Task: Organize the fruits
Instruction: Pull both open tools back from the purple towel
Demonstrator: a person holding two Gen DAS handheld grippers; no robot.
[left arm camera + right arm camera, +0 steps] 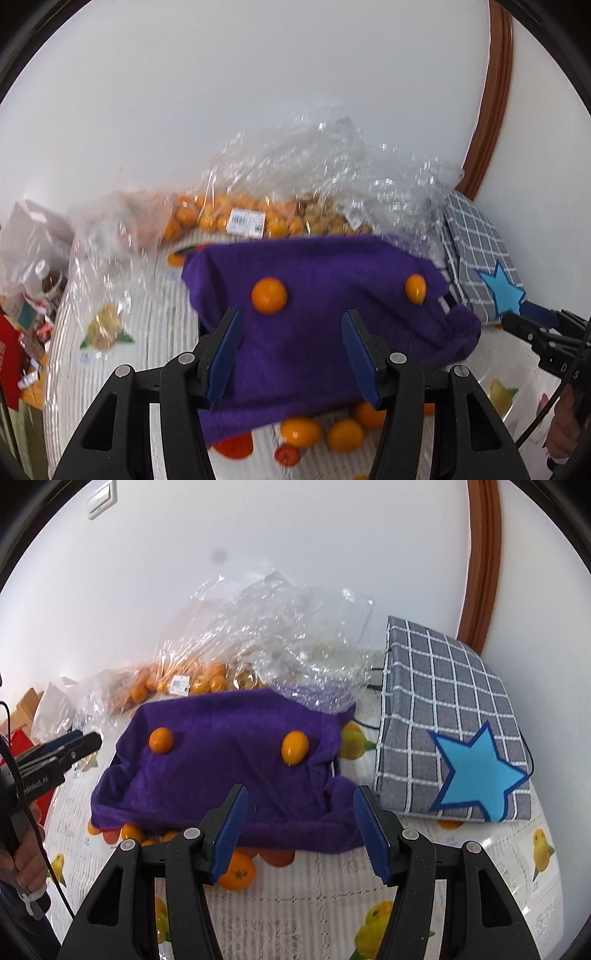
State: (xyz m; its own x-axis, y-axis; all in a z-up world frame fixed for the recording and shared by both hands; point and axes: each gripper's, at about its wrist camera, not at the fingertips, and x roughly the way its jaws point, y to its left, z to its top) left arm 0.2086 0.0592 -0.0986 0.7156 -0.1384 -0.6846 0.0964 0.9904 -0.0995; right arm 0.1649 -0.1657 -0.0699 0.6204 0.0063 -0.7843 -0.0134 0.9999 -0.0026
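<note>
Left wrist view is showing the left tongs [291, 350] standing part open and empty above a purple cloth [314, 325] carrying two kumquats [269, 295]; the right tongs [299, 827] are gaping empty too. Each should be descending straight over one fruit, closing gently so it is not rolling away.

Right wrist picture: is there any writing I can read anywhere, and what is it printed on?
"AiRobot.AI" (about so, at an angle): on the side of the left gripper.
White barcode label on the clear bag of oranges: print too small to read.
Small blue marks on the fruit-print tablecloth: blurred.
</note>
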